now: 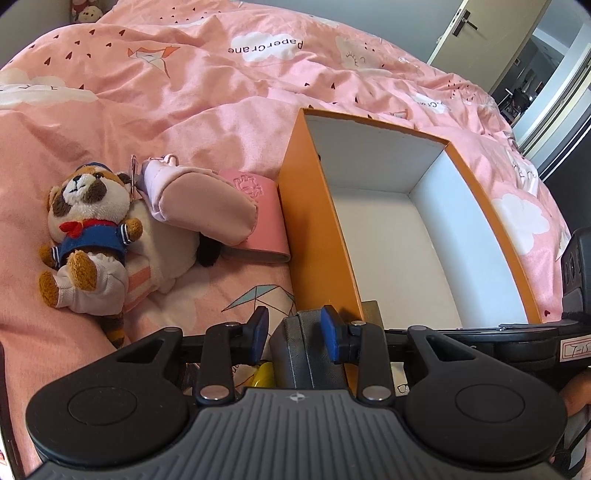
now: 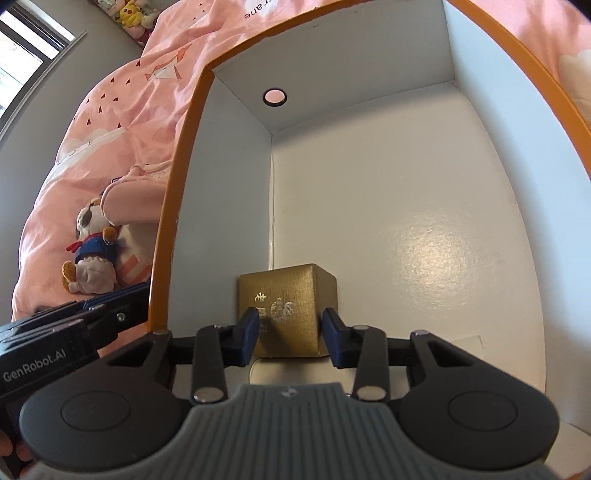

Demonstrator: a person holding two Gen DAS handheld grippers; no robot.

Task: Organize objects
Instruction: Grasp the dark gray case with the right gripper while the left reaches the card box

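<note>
An orange box (image 1: 317,229) with a white inside lies open on the pink bed; it fills the right wrist view (image 2: 173,206). My left gripper (image 1: 293,334) holds a dark grey case (image 1: 306,354) between its blue pads, just outside the box's near left corner. My right gripper (image 2: 290,334) is inside the box, its pads a little apart on either side of a small gold box (image 2: 286,310) that stands on the box floor. A plush dog in a blue sailor top (image 1: 83,236), a pink pouch (image 1: 199,203) and a pink notebook (image 1: 258,218) lie left of the box.
The pink duvet (image 1: 221,92) covers the bed. A door (image 1: 480,33) stands open at the far right. More plush toys (image 2: 129,14) sit at the head of the bed. A yellow item (image 1: 263,374) shows under my left gripper.
</note>
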